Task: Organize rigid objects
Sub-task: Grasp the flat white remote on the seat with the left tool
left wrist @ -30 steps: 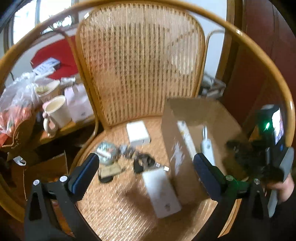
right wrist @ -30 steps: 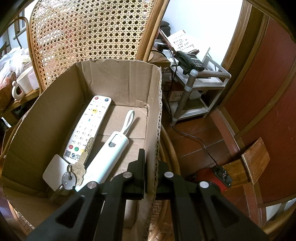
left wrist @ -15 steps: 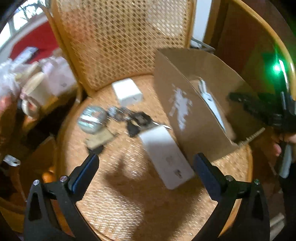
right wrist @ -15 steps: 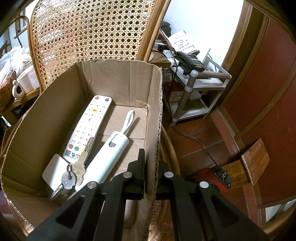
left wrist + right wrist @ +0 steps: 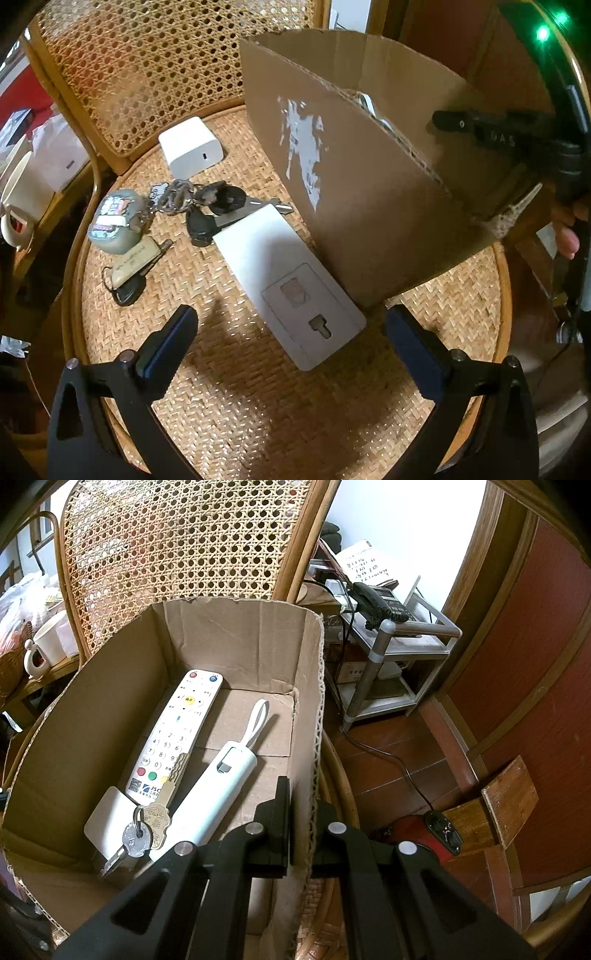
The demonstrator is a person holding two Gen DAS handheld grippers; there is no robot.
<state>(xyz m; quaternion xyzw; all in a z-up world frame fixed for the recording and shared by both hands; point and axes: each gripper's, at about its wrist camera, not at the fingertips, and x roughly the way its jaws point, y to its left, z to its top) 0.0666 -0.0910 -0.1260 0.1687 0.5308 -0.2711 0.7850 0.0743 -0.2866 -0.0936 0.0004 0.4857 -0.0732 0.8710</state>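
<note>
My left gripper (image 5: 291,328) is open and empty, low over the woven chair seat (image 5: 258,398), just in front of a flat white box (image 5: 288,280). Beyond it lie a bunch of keys (image 5: 207,206), a grey-green pouch (image 5: 114,221), a beige tag (image 5: 136,258) and a white charger (image 5: 190,146). My right gripper (image 5: 301,812) is shut on the right wall of the cardboard box (image 5: 310,716), also seen in the left wrist view (image 5: 369,177). Inside lie a white remote (image 5: 177,734), a white tube-shaped device (image 5: 214,797) and keys with a card (image 5: 144,830).
The cane chair back (image 5: 155,59) rises behind the seat. A side table with white mugs (image 5: 14,199) stands to the left. To the right are a metal rack with a telephone (image 5: 376,602), a cable on the wooden floor (image 5: 391,753) and a red wall (image 5: 535,664).
My left gripper has moved forward and down toward the seat, so the flat white box and keys look nearer. The right gripper has kept its hold on the box wall.
</note>
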